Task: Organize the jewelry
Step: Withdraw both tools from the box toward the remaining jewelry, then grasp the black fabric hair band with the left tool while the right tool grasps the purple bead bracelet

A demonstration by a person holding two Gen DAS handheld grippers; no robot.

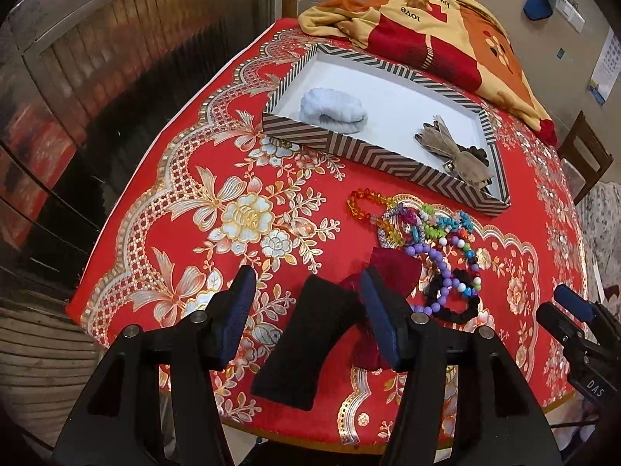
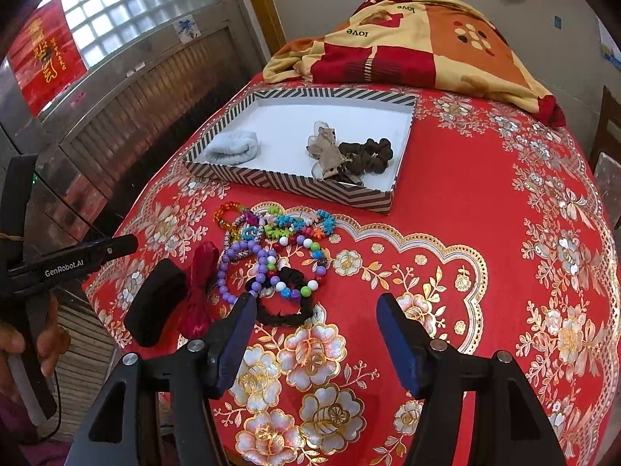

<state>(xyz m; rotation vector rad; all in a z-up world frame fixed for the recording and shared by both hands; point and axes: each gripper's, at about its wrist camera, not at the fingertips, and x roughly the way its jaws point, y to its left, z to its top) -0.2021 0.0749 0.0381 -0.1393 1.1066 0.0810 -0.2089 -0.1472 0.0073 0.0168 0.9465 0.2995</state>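
Left gripper: fingers apart, straddling black band, likely lined up for pickup; contact not visible. Right gripper: fingers apart, empty, hovering beside bead bracelets. Striped box beyond pile, already holding scrunchies: probable destination.

Red gold-floral tablecloth; black-white chevron box; multicoloured bead bracelets.

Right gripper open above red floral tablecloth, bead bracelets beside it, striped tray beyond.
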